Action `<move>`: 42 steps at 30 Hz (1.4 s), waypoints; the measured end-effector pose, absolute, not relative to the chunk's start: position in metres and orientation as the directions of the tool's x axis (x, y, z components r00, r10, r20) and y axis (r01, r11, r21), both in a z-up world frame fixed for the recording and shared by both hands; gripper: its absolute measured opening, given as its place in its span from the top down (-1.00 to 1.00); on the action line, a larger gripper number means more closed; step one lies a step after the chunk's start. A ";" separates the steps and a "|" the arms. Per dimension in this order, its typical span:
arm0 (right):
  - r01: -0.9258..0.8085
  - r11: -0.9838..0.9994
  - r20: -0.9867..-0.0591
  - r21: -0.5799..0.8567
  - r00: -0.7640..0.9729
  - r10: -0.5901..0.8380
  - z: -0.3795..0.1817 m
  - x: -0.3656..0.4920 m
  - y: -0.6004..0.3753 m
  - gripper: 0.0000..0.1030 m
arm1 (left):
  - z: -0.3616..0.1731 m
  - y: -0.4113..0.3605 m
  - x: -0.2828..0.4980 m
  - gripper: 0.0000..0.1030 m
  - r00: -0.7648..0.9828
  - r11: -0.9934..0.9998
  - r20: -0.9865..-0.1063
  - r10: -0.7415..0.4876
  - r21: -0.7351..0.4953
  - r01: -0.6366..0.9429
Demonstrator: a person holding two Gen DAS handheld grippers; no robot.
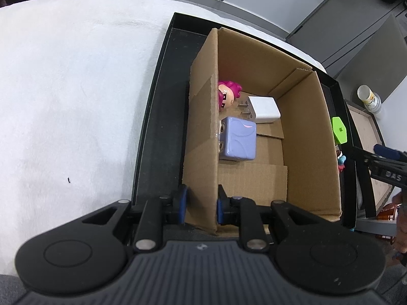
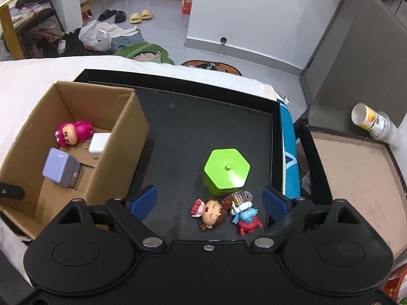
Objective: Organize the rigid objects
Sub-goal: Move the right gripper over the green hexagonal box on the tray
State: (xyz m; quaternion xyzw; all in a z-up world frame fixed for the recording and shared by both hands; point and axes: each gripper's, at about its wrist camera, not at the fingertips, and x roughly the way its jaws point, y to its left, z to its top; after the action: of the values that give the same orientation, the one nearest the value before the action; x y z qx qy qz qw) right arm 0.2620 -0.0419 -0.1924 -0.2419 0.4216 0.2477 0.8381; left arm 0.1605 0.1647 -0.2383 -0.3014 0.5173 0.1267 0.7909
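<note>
A cardboard box (image 1: 307, 137) (image 2: 122, 137) stands in a black tray (image 1: 157, 117) (image 2: 193, 132). Inside it lie a pink-haired doll (image 1: 227, 94) (image 2: 72, 132), a white charger (image 1: 264, 110) (image 2: 99, 143) and a lilac cube (image 1: 239, 138) (image 2: 59, 169). My left gripper (image 1: 201, 204) is shut on the box's left wall near its front corner. My right gripper (image 2: 209, 202) is open and empty above the tray. Between its fingers lie a brown-haired doll (image 2: 211, 213) and a blue-and-red figure (image 2: 245, 217). A green hexagonal container (image 2: 227, 174) (image 1: 339, 129) stands just beyond them.
The tray sits on a white padded surface (image 1: 76, 89). To the right stand an open flat brown box (image 2: 356, 175) and a lying bottle (image 2: 374, 123) (image 1: 368, 99). Grey panels (image 2: 356, 50) rise behind. Bags and slippers lie on the far floor.
</note>
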 end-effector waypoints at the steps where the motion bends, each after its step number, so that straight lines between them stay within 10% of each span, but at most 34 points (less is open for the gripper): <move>1: -0.614 0.765 -0.828 -0.195 0.521 0.207 -0.195 0.265 -0.041 -0.74 | -0.238 0.165 0.160 0.59 0.433 0.787 -0.894 -0.111 -0.346 -0.511; 26: -0.471 0.858 -0.834 -0.206 0.543 0.099 -0.239 0.322 -0.029 -0.72 | -0.238 0.161 0.164 0.60 0.419 0.797 -0.902 -0.105 -0.329 -0.507; 29: -0.476 0.864 -0.857 -0.167 0.503 0.111 -0.241 0.323 -0.031 -0.05 | -0.239 0.162 0.163 0.60 0.421 0.793 -0.901 -0.105 -0.331 -0.511; 42: -0.521 0.837 -0.856 -0.168 0.497 0.138 -0.223 0.293 -0.029 -0.01 | -0.239 0.160 0.163 0.60 0.421 0.793 -0.901 -0.101 -0.328 -0.512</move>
State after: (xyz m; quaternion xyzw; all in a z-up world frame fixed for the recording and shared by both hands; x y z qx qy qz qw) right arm 0.2925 -0.0292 -0.2227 -0.2074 0.4613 0.1962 0.8401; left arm 0.1631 0.1601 -0.2389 -0.2938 0.5219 0.1302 0.7902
